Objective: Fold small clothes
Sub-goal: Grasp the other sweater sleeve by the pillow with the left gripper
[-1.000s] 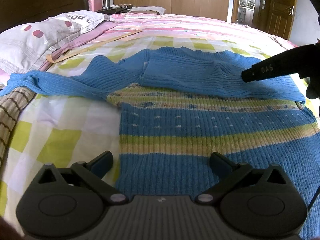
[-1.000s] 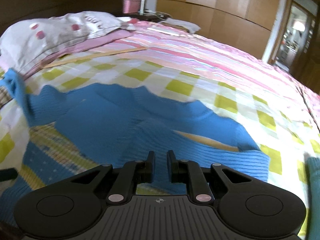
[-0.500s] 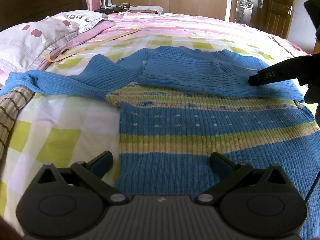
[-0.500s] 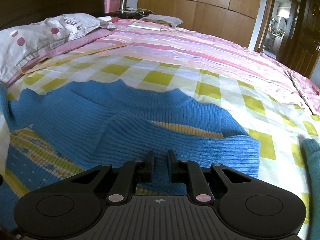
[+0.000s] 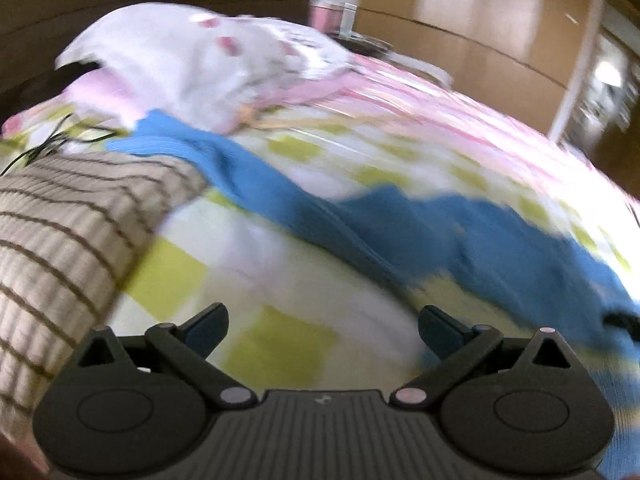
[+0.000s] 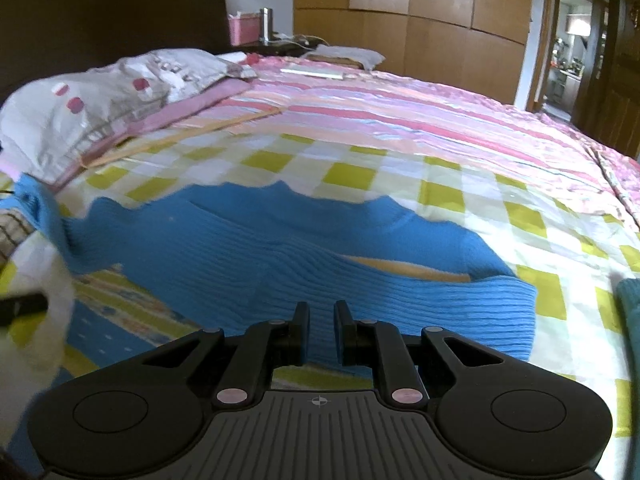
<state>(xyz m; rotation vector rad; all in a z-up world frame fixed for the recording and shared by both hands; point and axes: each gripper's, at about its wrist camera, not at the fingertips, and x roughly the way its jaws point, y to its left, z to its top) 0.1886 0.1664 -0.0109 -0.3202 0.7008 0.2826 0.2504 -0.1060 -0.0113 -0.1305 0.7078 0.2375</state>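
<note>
Only left view shows striped brown cloth (image 5: 60,240).

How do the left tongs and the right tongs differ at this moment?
The left tongs stand wide open over bare checked sheet; the right tongs are nearly closed, a narrow gap showing, above the sweater's folded sleeve. The left view is blurred, the right sharp. Neither grips anything.

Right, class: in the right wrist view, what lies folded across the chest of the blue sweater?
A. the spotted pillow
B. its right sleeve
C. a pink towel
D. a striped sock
B: the ribbed blue sleeve lies folded across the body of the blue sweater, its cuff just beyond the right gripper.
</note>
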